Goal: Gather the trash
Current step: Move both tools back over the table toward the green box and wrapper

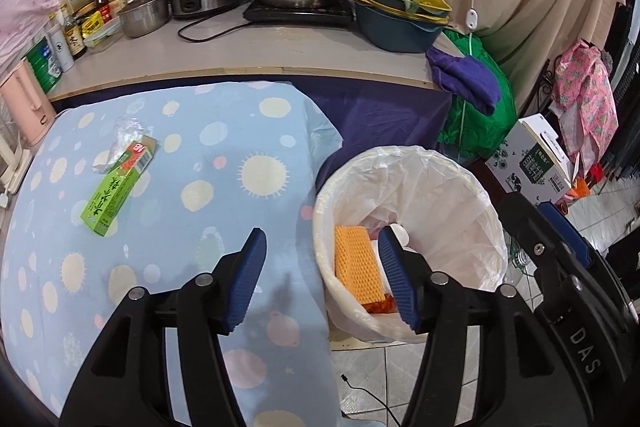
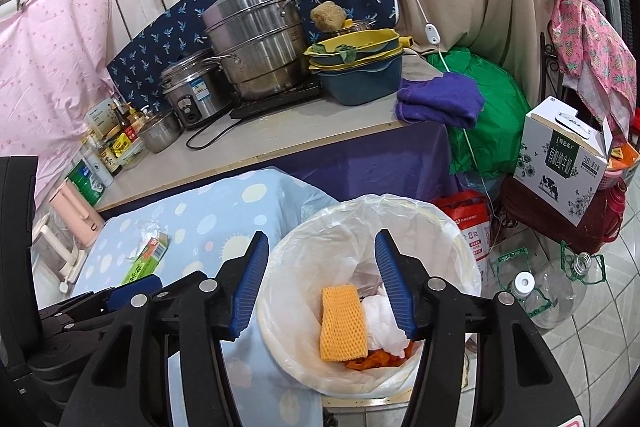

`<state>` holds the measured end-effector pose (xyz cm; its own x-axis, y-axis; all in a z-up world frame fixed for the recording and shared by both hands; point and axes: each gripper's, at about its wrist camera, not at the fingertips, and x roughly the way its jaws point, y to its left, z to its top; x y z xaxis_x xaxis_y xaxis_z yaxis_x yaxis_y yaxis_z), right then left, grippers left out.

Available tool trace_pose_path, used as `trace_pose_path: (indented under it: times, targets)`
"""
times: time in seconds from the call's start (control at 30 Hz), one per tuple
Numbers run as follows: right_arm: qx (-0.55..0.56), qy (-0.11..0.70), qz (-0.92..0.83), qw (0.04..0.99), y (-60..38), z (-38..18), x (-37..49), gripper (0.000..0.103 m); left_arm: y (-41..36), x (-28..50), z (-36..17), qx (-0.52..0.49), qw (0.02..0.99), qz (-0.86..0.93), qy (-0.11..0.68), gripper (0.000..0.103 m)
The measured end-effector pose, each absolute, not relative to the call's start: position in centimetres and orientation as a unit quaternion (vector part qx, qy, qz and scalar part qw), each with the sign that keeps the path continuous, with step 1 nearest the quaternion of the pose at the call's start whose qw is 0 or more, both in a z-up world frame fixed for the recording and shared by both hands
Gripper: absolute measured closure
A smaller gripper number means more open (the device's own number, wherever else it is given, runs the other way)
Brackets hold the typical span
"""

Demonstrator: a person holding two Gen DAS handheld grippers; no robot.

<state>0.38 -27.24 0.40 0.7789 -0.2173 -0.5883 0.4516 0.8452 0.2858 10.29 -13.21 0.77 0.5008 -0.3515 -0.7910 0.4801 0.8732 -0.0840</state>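
Two pieces of trash are left on the table [image 1: 168,287], as far as I can see: a green box [image 1: 117,185] and a clear wrapper [image 1: 127,129] touching its far end, both near the table's far left corner. My left gripper [image 1: 320,277] hangs over the table's right edge where it meets the bin [image 1: 460,163], jaws released with nothing between them. My right gripper [image 2: 318,285] hovers over the bin, jaws likewise apart and empty. Down in the bin, which stands on the floor against the table's right side, lie an orange mesh sleeve [image 2: 343,323], white tissue [image 2: 382,323] and some orange scraps. I judge a drop into the bin is done and the step in hand is going for the next piece. For that I need to swing the left gripper across to the far left corner, line its jaws across the box's narrow width, and close. The wrapper is thin and may need a separate pinch.
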Motion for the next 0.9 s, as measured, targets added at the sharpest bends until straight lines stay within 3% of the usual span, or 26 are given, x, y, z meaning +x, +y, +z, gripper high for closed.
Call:
trace_pose_path:
  times: [0.53, 0.9]
  targets:
    - [0.182, 0.299, -0.122, 0.929, -19.7, 0.6, 4.0, 0.038, -2.8, 12.9, 0.0, 0.023, 0.883, -0.16, 0.441, 0.027]
    - [0.158, 0.336, -0.073, 0.926, -13.5, -1.0, 8.4, 0.038, 5.7, 16.4, -2.8, 0.017, 0.885, -0.087, 0.456, 0.023]
